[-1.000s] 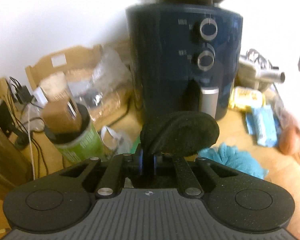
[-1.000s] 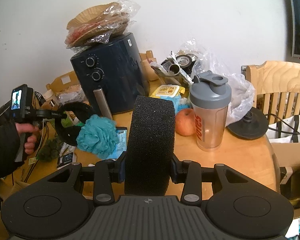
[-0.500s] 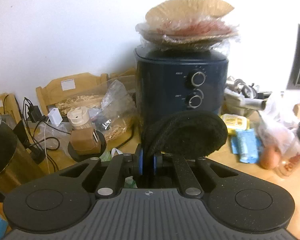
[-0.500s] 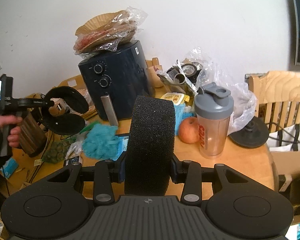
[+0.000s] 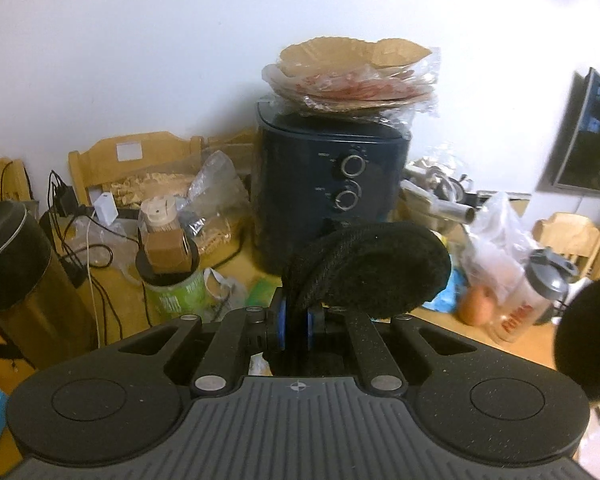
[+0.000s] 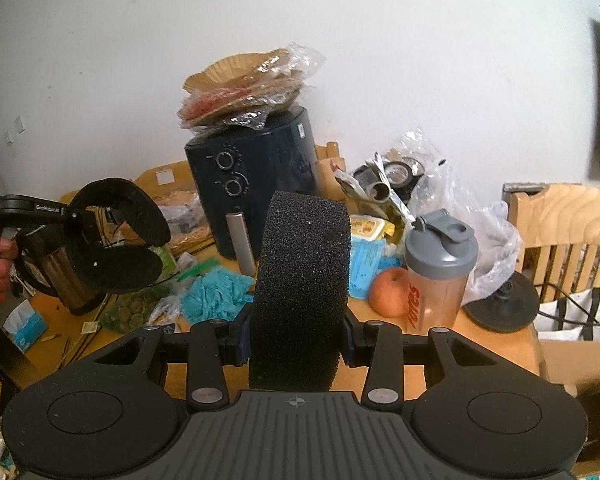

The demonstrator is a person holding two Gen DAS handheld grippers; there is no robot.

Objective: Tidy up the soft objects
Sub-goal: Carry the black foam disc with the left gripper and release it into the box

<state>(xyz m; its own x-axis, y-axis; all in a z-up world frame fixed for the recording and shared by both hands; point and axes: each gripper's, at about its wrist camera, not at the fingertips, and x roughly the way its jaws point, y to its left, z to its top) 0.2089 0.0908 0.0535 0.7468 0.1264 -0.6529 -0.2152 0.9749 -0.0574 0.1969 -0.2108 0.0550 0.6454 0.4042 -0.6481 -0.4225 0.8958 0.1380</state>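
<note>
My left gripper [image 5: 294,326] is shut on a pair of black fuzzy round pads [image 5: 372,268], held up above the table. The same pads [image 6: 120,240] and the left gripper [image 6: 82,216] show at the left of the right wrist view. My right gripper [image 6: 298,338] is shut on a tall black foam sponge [image 6: 302,284], held upright over the table's near edge. The sponge's edge shows in the left wrist view [image 5: 588,340]. A teal loofah [image 6: 214,294] lies on the wooden table [image 6: 496,344] ahead of the sponge.
A dark air fryer [image 6: 256,184] with bagged paper plates [image 6: 244,88] on top stands at the back. A shaker bottle [image 6: 438,268], an apple [image 6: 388,292], blue packets [image 6: 366,262], a steel kettle [image 5: 20,276], a green can [image 5: 172,292], plastic bags, cables and wooden chairs [image 6: 568,236] crowd the table.
My left gripper has risen and drawn back from the air fryer with the black pads. My right gripper has lifted a little with the sponge.
</note>
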